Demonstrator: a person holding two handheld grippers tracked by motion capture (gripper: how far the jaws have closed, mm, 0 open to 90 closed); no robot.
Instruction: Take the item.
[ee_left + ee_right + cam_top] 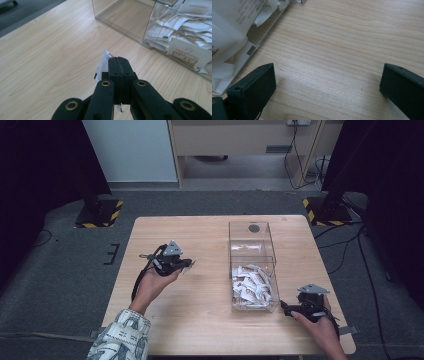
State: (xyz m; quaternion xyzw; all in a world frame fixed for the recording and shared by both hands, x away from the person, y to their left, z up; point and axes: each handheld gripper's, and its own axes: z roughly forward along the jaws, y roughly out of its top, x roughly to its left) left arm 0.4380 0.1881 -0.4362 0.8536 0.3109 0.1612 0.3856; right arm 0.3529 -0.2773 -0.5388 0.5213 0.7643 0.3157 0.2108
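Left gripper [119,62] jaws clamped on a white sachet [104,62], held above the wooden table [200,235] left of the clear box [252,265]. Right gripper [327,85] jaws spread wide, nothing between them, low over the table just right of the box's near corner. More sachets [251,285] piled in the box's near compartment.

Mirrored, upside-down brown lettering on a sachet [188,53] in the clear box [130,32], too blurred to read.
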